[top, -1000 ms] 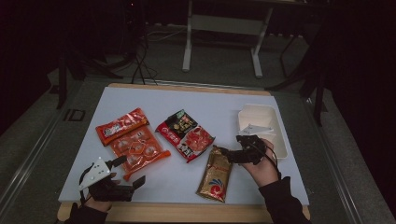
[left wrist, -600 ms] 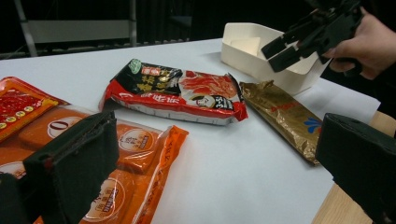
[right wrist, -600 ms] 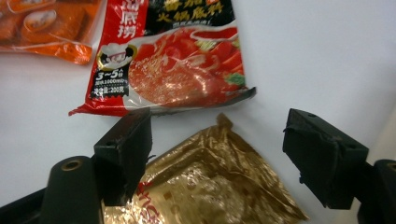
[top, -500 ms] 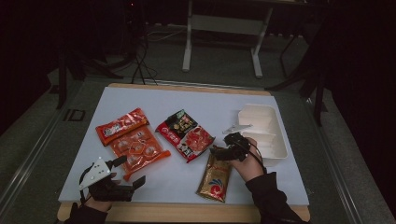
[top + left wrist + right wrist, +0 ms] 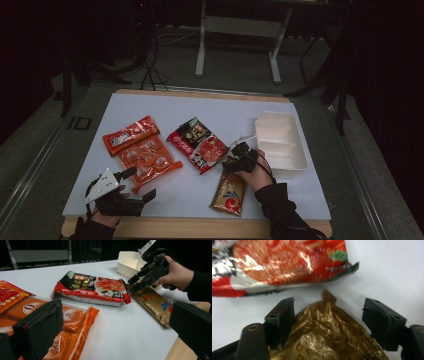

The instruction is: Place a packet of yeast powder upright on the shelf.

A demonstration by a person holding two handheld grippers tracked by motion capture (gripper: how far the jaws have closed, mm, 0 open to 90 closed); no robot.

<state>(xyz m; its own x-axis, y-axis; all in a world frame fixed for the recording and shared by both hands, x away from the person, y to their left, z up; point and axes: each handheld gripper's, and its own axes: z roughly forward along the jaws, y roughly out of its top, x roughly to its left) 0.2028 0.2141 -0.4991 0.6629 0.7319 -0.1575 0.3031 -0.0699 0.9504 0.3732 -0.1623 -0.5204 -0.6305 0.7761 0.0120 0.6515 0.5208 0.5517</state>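
Right gripper point(image 5: 328, 315) straddled the gold packet's point(image 5: 229, 192) top end, jaws just closing but unclamped, beside white tray point(image 5: 295, 165). Left gripper point(image 5: 131, 186) released, idle farther off.

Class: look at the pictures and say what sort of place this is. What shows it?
Probably a recording studio or lab, not a kitchen: a white-topped table with snack packets laid out, dark curtains all round, cables on the floor.

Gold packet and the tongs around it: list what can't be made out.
- Gold packet: near end cut off by the bottom edge in the right gripper view; print blurred.
- Right tongs: tips too small and dark in the high view to tell contact.
- Red and black packet: lettering blurred.
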